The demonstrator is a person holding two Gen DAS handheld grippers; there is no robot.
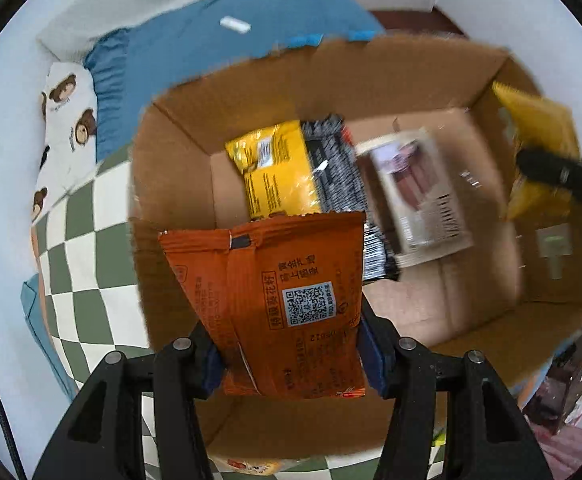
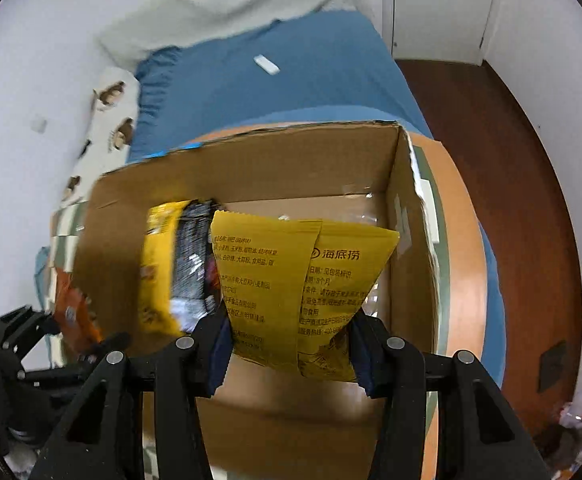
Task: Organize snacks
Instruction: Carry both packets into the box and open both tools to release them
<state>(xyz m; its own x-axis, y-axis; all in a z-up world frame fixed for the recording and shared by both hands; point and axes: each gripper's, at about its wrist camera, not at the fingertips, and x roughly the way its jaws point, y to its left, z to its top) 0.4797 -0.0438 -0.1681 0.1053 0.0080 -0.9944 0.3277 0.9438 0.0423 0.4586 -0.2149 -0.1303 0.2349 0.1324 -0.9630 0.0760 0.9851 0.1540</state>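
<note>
1. The left gripper (image 1: 291, 360) clamps an orange snack packet (image 1: 275, 304) above the near wall of the cardboard box (image 1: 171, 184); its long axis points into the box.
2. The right gripper (image 2: 291, 344) pinches a yellow Haidilao packet (image 2: 291, 280) over the box's right side.
3. A yellow bag (image 1: 275, 168), a black-and-white packet (image 1: 339, 168) and a pale carton (image 1: 415, 192) lie on the box floor just ahead; the right hand looks nearer the open floor.

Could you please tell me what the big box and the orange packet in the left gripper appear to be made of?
Box: matte brown corrugated cardboard, judging by its torn, ragged rim. Orange packet: probably thin plastic film, given the crimped seam and printed QR label; left gripper pinches it.
</note>
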